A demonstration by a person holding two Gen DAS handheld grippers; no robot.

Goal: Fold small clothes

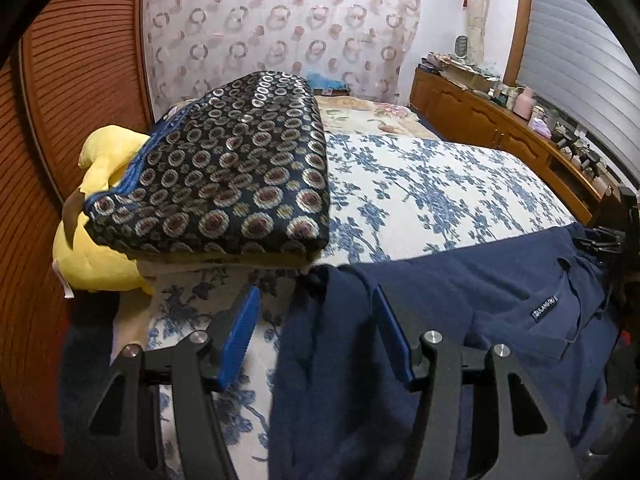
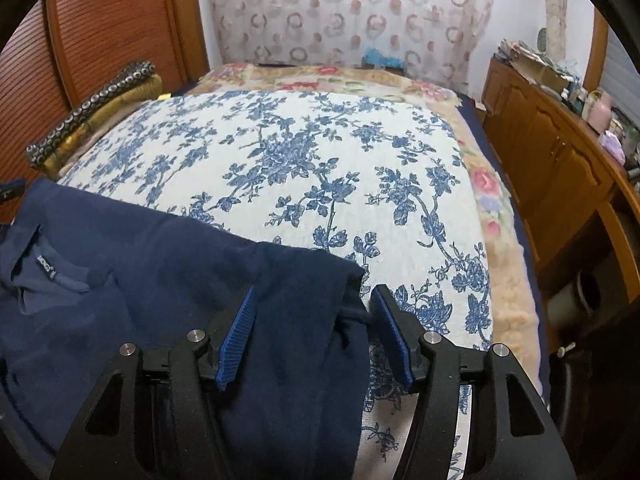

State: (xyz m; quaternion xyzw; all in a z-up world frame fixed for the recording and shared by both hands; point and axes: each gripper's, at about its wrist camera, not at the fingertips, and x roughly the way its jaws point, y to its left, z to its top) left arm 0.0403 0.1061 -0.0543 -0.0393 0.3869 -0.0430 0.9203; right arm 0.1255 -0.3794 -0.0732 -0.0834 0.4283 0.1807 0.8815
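A navy blue shirt (image 1: 480,304) lies flat on the blue-flowered bedspread (image 1: 420,184), its collar and neck label showing. My left gripper (image 1: 316,300) is open, its blue pads (image 1: 240,336) straddling the shirt's left shoulder edge. In the right wrist view the same shirt (image 2: 140,280) fills the lower left. My right gripper (image 2: 312,304) is open, its pads (image 2: 236,336) on either side of the shirt's right shoulder edge, with cloth between the jaws. The other gripper shows at the far right edge of the left wrist view (image 1: 612,240).
A folded dark patterned blanket (image 1: 224,176) sits on a yellow plush toy (image 1: 96,240) at the bed's left side. A wooden cabinet (image 2: 560,168) with clutter runs along the right. A wooden slatted door (image 1: 72,80) stands at the left. The bedspread (image 2: 320,152) stretches ahead.
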